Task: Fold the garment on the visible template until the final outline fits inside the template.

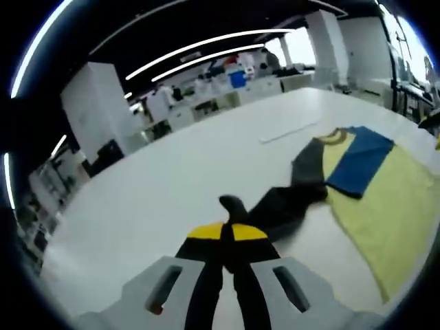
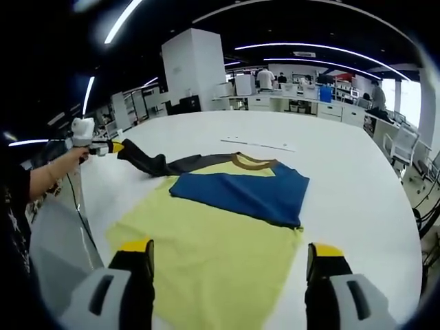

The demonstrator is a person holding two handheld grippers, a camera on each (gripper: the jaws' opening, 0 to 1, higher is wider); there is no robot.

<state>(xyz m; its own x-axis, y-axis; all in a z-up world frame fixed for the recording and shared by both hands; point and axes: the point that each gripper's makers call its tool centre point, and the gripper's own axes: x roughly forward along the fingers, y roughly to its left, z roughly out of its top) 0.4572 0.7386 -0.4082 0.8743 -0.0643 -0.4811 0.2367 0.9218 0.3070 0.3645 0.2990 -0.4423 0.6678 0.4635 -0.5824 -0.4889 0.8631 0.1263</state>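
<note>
Lying flat on a white table [image 2: 357,172], a yellow shirt [image 2: 213,254] has a brown collar [image 2: 253,161] and one blue sleeve [image 2: 240,192] folded across its chest. The other sleeve [image 1: 292,199], dark grey, is stretched out sideways from the shoulder, lifted off the tabletop at its far end. Left gripper [image 1: 230,237]: jaws closed tight on the cuff of that dark sleeve, yellow tips pressed together around the cloth; in the right gripper view it is seen at the table's edge in a person's hand [image 2: 69,159]. Right gripper [image 2: 230,265]: jaws spread wide, holding nothing, above the yellow hem. A thin white strip [image 2: 258,144] lies on the table beyond the collar. Benches and white cabinets [image 2: 196,65] stand well behind.
</note>
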